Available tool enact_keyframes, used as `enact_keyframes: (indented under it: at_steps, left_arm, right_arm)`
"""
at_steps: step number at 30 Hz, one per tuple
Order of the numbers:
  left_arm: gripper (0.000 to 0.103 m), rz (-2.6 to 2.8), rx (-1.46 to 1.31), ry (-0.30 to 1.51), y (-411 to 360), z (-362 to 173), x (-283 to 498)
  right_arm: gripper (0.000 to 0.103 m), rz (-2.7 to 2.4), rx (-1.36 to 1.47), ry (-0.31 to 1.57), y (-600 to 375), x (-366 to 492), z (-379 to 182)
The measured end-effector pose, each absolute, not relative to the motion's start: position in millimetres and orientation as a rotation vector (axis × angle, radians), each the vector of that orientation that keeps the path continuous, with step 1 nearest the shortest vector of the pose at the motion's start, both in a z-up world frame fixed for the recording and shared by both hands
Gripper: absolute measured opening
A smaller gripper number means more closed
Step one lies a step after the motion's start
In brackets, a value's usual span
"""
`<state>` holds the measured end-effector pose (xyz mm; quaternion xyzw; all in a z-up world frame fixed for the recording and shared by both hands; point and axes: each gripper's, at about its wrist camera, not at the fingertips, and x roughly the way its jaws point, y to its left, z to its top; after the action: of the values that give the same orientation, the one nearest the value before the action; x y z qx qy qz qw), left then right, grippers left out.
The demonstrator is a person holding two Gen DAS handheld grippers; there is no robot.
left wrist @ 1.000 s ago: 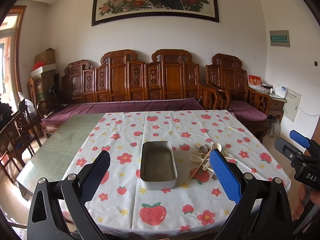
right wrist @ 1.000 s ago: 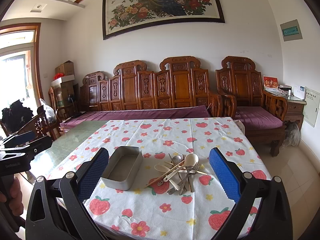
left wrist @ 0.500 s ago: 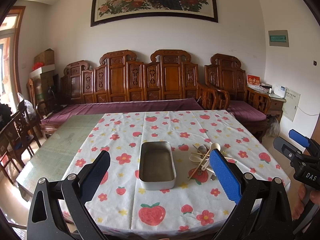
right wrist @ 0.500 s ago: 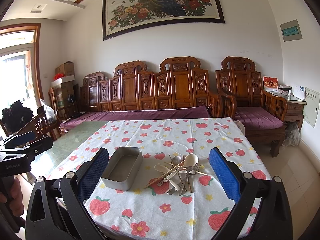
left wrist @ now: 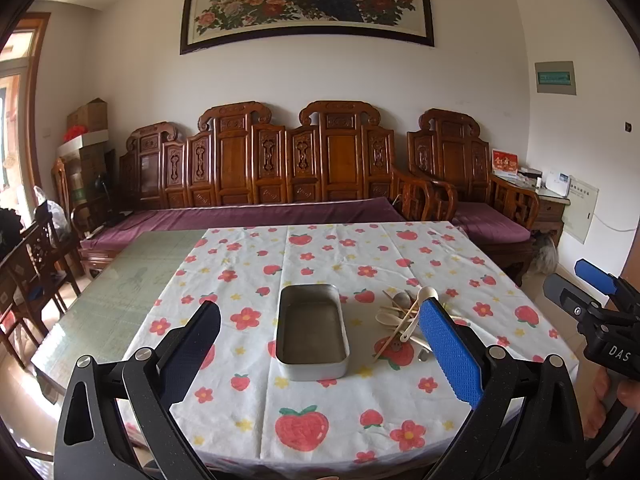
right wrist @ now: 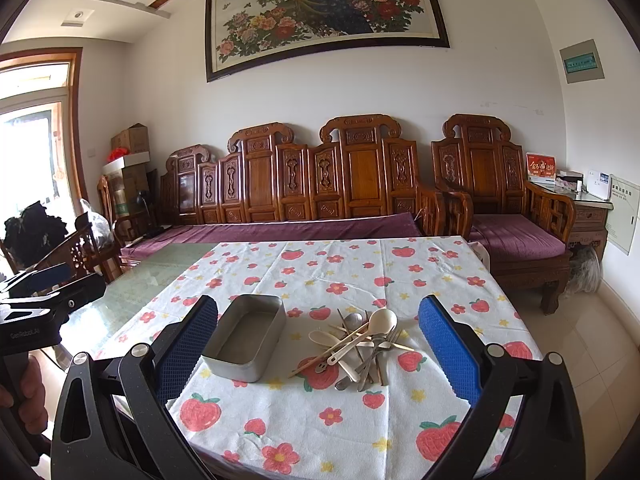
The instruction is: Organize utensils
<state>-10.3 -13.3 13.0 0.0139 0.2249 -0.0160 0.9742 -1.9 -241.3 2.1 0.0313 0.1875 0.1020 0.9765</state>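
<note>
An empty rectangular metal tin (left wrist: 312, 332) (right wrist: 246, 336) sits on the strawberry-print tablecloth. To its right lies a heap of utensils (right wrist: 358, 346) (left wrist: 402, 318): cream plastic spoons, metal spoons and forks, wooden chopsticks. My left gripper (left wrist: 320, 354) is open, held above the table's near edge with the tin framed between its fingers. My right gripper (right wrist: 318, 354) is open too, hovering short of the heap, nothing between its fingers. Each gripper shows at the edge of the other's view, held by a hand.
The cloth (left wrist: 360, 256) covers the right part of a glass-topped table (left wrist: 120, 288). A carved wooden sofa with purple cushions (right wrist: 280, 232) stands behind it. Wooden chairs (left wrist: 36, 264) are at the left, an armchair (right wrist: 512, 216) at the right.
Both grippers stay open. The left view has drifted very slightly; nothing on the table has moved.
</note>
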Motion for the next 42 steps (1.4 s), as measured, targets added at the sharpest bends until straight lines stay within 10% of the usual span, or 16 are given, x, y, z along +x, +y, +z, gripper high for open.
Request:
enact_keyframes:
  at_steps: [30,42]
  left_arm:
    - [0.096,-0.104,0.076,0.578,-38.7,-31.7,41.3]
    - [0.096,-0.151,0.057,0.665,-41.6,-69.6,101.7]
  right_arm:
    - [0.1,0.17,0.063,0.47,-263.8,49.1,-49.8]
    - [0.083,0.192,0.081,0.569,-283.0,127.2,-101.7]
